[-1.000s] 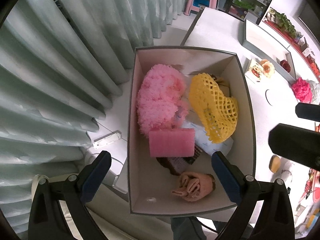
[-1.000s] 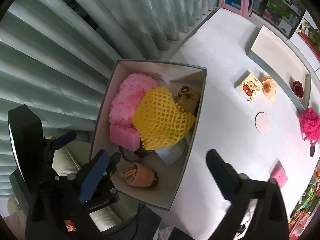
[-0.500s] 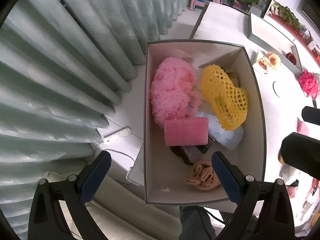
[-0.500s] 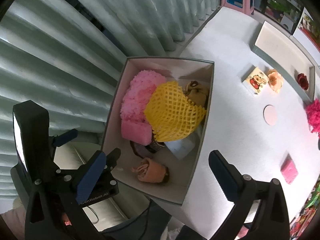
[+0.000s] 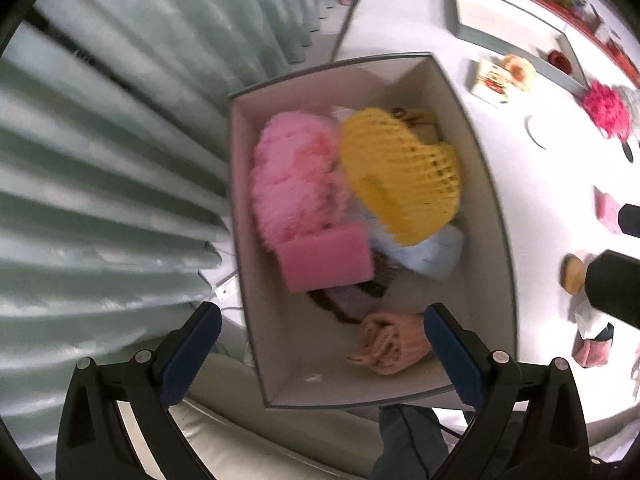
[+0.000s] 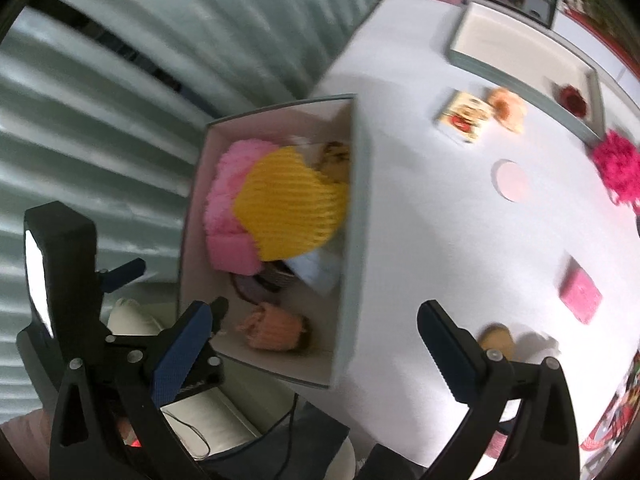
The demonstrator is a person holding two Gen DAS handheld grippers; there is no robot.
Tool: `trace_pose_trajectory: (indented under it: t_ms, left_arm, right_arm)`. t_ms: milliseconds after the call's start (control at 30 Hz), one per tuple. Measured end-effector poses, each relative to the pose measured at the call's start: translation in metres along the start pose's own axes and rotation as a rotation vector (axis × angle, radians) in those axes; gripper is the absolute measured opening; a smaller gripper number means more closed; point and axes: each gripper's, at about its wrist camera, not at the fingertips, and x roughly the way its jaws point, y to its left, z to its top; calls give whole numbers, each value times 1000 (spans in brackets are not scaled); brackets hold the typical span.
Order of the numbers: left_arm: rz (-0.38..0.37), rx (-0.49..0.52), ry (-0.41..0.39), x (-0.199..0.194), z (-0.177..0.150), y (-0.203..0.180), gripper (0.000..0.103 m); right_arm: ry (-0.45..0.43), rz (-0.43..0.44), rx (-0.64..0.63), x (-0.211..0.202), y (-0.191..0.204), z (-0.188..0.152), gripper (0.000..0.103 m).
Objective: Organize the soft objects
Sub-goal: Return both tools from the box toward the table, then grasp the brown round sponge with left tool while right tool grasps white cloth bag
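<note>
Curtain (image 5: 100,160): pleated, grey-green, far left, beside the desk edge.

Left gripper (image 5: 316,354): fingers spread wide, holding nothing, hovering above the near end of the box.

Box (image 5: 486,184): grey, open, on the desk corner. Contents, left to right: fluffy pink puff (image 5: 296,184); pink sponge block (image 5: 326,258) lying against it; yellow foam net (image 5: 400,176) on top of a pale blue cloth (image 5: 428,254); peach knitted piece (image 5: 394,342) alone at the near end.

Right gripper (image 6: 316,350): fingers spread, empty, over the box's right wall.

Desk (image 6: 440,240): white. Loose items well apart from the box: pink pad (image 6: 580,298), tan round item (image 6: 496,340), magenta pom-pom (image 6: 618,170).

Step, judged: between placements, most items boxed. Next move probably calls for swinging the right gripper rightward to a loose item, likely the pink pad, and closing on it.
</note>
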Motion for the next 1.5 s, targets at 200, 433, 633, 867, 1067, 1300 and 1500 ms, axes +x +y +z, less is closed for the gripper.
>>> trace_pose_trajectory:
  t_ms: [200, 433, 633, 867, 1067, 1300, 1500]
  left_arm:
    - [-54, 96, -28, -15, 13, -48, 102]
    - [-124, 215, -63, -36, 36, -123, 102]
    - [-145, 289, -5, -21, 44, -191, 102]
    - [-129, 271, 86, 13, 43, -224, 102]
    - [-81, 278, 129, 40, 36, -244, 102]
    - [-94, 281, 155, 54, 31, -268, 102]
    - [-112, 277, 170, 75, 26, -295, 102]
  right_arm:
    - [-17, -36, 108, -18, -57, -16, 103]
    - [-8, -135, 323, -32, -156, -68, 103]
    - [82, -182, 463, -12, -218, -118, 103]
    - [142, -148, 424, 34, -228, -130, 103]
    - [172, -174, 385, 62, -243, -121, 102]
    - [130, -168, 469, 45, -291, -133, 80]
    - [123, -211, 465, 32, -317, -139, 80]
